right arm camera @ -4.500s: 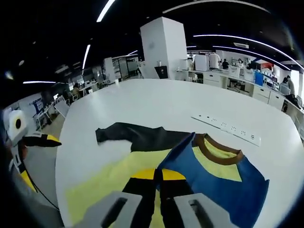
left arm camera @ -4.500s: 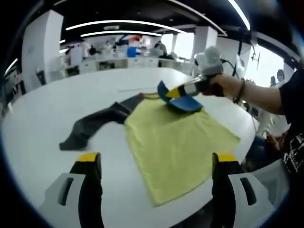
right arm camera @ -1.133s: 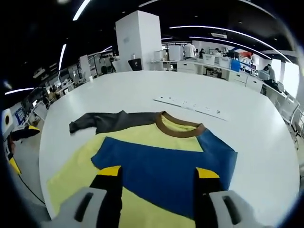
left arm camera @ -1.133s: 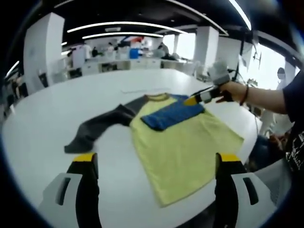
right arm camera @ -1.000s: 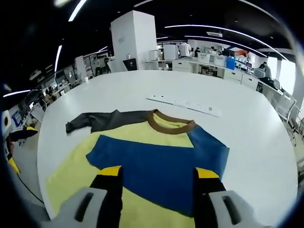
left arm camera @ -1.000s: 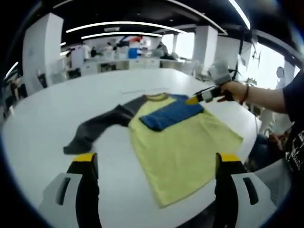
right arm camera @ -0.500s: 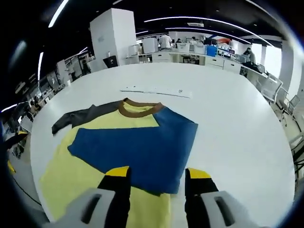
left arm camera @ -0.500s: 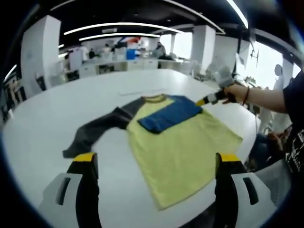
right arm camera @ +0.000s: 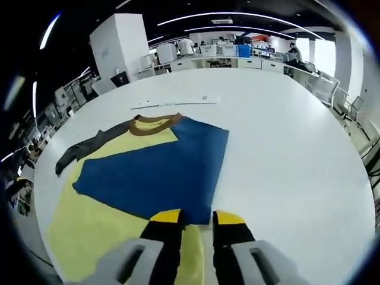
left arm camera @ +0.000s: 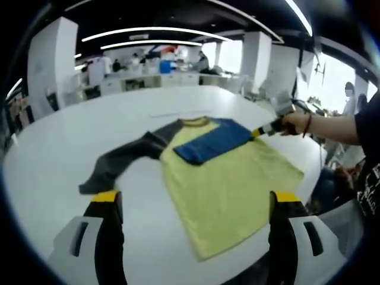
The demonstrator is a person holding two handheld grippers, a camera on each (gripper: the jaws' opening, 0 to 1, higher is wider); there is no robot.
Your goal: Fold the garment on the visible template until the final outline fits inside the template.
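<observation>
A yellow shirt (left arm camera: 228,184) lies flat on the white table (right arm camera: 285,148), blue sleeve (right arm camera: 154,175) folded across; left tongs (left arm camera: 193,205) gape empty, right tongs (right arm camera: 193,218), nearly closed, hold nothing, and the loose gray sleeve (left arm camera: 122,160) could drag askew.

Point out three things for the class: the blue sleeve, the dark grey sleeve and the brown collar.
blue sleeve (right arm camera: 154,172), right gripper view, middle of the folded-over panel.
dark grey sleeve (left arm camera: 119,163), left gripper view, mid-length of the outstretched sleeve.
brown collar (right arm camera: 155,124), right gripper view, front curve of the neckband.

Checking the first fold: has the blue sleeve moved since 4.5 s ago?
Yes. The blue sleeve, then lifted near the collar, now lies flat across the yellow body, toward the grey sleeve.
</observation>
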